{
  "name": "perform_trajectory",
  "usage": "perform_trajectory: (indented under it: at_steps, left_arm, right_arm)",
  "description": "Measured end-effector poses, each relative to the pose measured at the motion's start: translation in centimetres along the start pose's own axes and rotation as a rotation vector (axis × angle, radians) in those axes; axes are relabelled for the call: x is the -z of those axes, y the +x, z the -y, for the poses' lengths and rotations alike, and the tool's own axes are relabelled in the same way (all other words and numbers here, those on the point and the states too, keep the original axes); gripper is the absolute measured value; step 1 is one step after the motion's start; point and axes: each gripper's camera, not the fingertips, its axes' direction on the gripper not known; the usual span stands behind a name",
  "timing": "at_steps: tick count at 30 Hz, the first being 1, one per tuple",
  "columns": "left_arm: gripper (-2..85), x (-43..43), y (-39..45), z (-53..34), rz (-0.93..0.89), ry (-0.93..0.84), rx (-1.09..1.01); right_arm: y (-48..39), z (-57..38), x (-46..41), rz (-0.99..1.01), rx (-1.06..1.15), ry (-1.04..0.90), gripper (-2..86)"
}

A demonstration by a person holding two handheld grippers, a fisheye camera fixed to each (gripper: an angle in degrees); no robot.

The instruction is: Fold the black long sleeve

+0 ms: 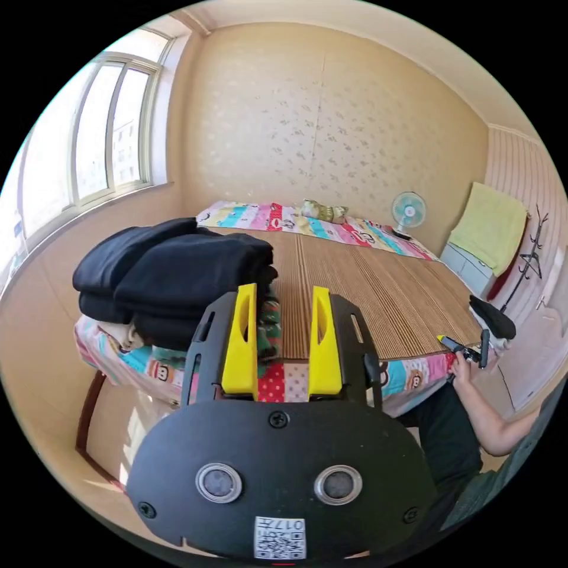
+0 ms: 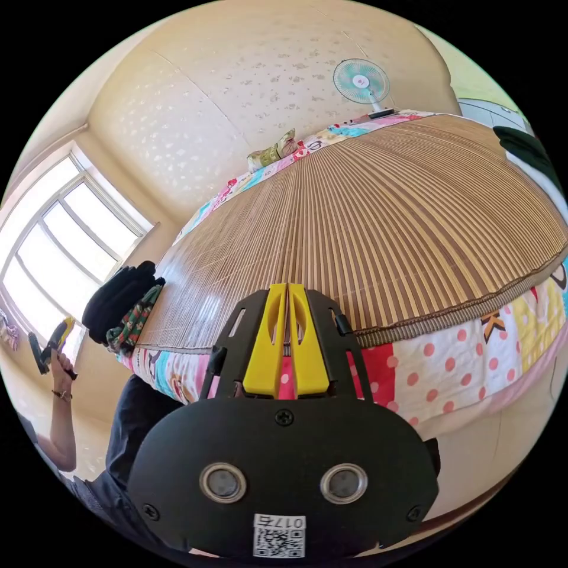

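A stack of folded black garments (image 1: 177,266) sits on the near left corner of the bed, on top of patterned clothes. My left gripper (image 1: 283,293) hovers just in front of that stack, open, with nothing between its yellow jaws. In the right gripper view the same stack (image 2: 121,293) lies at the left end of the bamboo mat (image 2: 367,225). My right gripper (image 2: 287,289) is shut on nothing, held at the mat's near edge. Another dark garment (image 1: 492,316) lies at the bed's right corner, also seen as the dark garment (image 2: 526,148) in the right gripper view.
The bamboo mat (image 1: 378,284) covers a bed with a colourful sheet (image 1: 408,373). A fan (image 1: 408,211) and a small cushion (image 1: 322,210) stand at the far end. A person's hand holds the right gripper (image 1: 451,342) by the bed; the left gripper (image 2: 62,331) is raised near the window (image 2: 53,236).
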Motion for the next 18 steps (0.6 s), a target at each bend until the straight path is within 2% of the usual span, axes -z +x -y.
perform_trajectory:
  at_steps: [3,6,9,10,15,18]
  left_arm:
    - [16.2,-3.5,-1.8,1.5,0.038,-0.055,0.112]
    - [15.8,-11.2,-3.4,-0.2,-0.122,-0.203,0.311]
    - [9.0,-10.0,-2.8,-4.8,-0.025,-0.001,0.446]
    - [7.2,-10.1,-2.8,-6.7,-0.055,0.034,0.490]
    - [4.0,-8.9,-1.4,-11.3,-0.162,0.097,0.469]
    - [3.3,-6.3,1.0,-11.8,-0.118,0.082,0.371]
  right_arm:
    - [0.5,-0.9,-0.6,0.028,-0.026,0.015,0.2]
    - [0.5,-1.6,-1.4,0.016,-0.027,0.021,0.2]
    - [0.6,-2.3,-2.0,0.009,-0.026,0.033,0.3]
    - [0.7,-2.4,-2.1,0.015,-0.029,0.035,0.3]
    - [2.6,-3.1,-2.8,0.107,-0.073,0.045,0.3]
    - [3.2,-3.2,-3.5,0.136,-0.078,0.041,0.2]
